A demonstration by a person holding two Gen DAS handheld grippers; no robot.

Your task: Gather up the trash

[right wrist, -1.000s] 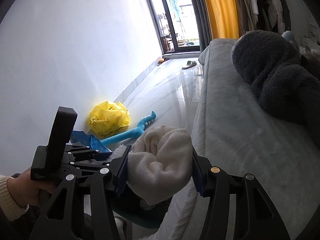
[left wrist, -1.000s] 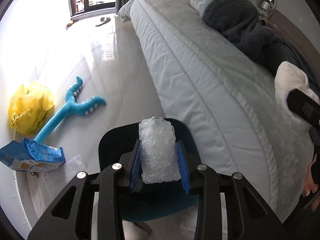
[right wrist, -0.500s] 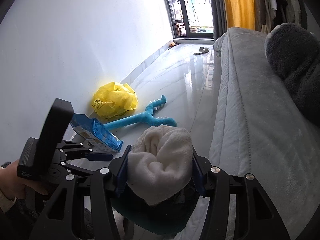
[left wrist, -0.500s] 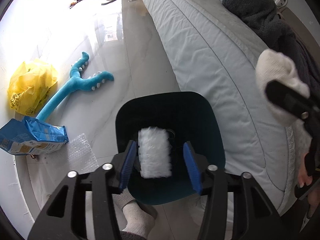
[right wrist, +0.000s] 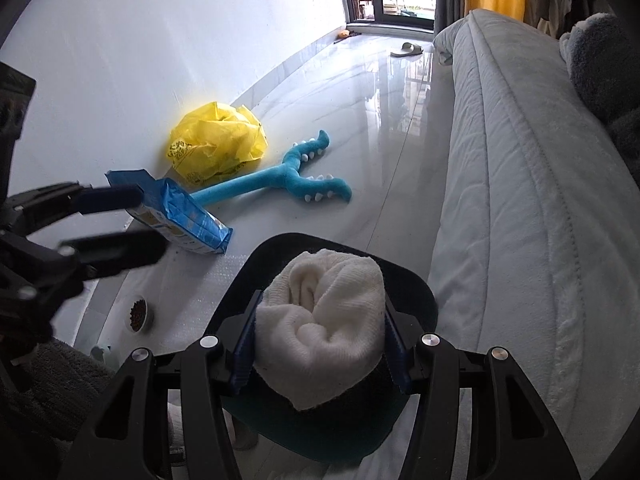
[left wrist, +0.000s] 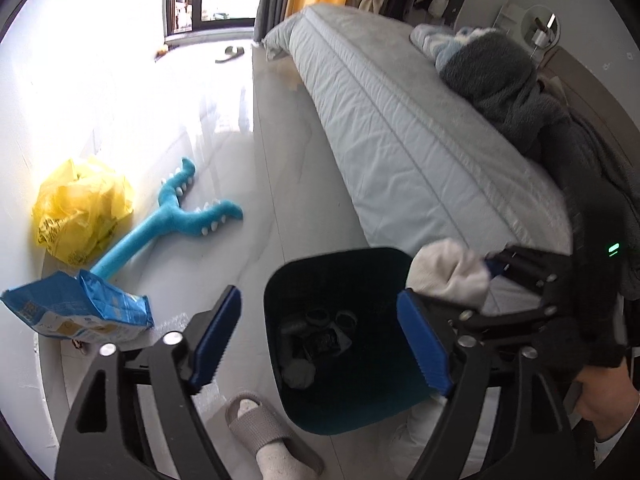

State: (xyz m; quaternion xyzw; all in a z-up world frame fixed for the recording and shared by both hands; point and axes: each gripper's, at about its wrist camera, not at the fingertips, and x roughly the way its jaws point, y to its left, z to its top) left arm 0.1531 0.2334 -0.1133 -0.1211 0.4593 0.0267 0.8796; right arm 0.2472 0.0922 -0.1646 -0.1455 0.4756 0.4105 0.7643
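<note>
The rolled white cloth [right wrist: 320, 320] looks soft, light and easy to squash, so we hold it across its thick middle, where the right gripper [right wrist: 320, 346] is clamped on it from both sides, just above the dark bin [right wrist: 416, 292]. Our left gripper [left wrist: 320, 340] has just been opening; its jaws stand wide and empty over the bin, near the bed [left wrist: 400, 128].

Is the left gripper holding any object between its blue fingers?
No, the left gripper stands wide open with nothing between its blue fingers, above the dark teal plastic bin.
</note>
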